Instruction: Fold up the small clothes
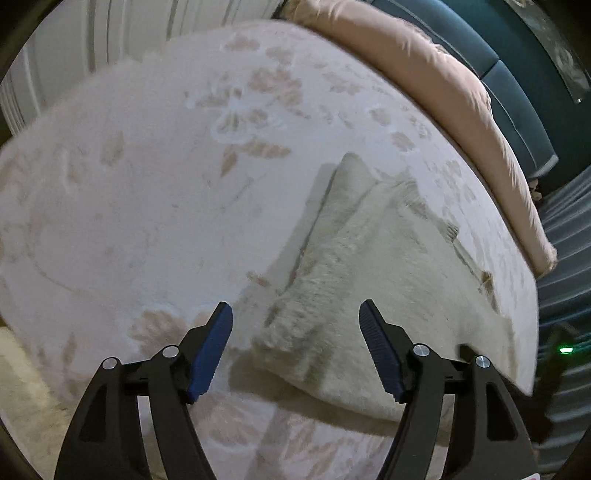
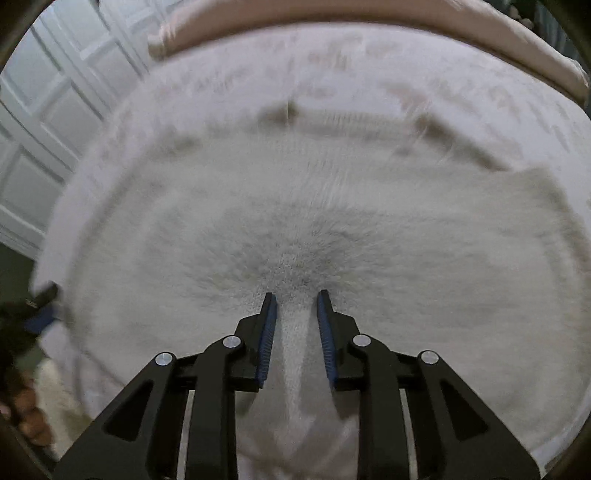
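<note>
A fuzzy cream garment [image 1: 373, 266] lies spread on a bed with a pale floral cover [image 1: 147, 184]. My left gripper [image 1: 295, 314] is open and empty, hovering just above the garment's near left corner. In the right wrist view the same garment [image 2: 332, 221] fills most of the frame, blurred by motion. My right gripper [image 2: 295, 295] has its jaws partly open, fingertips low on the fuzzy fabric, with a ridge of cloth between them. Whether the pads pinch it I cannot tell.
A pink rolled duvet [image 1: 443, 81] lies along the bed's far edge, also in the right wrist view [image 2: 369, 22]. A teal upholstered surface [image 1: 517, 74] is beyond it. White panelled doors [image 2: 48, 122] stand to the left. The other gripper [image 2: 37, 317] shows at the left edge.
</note>
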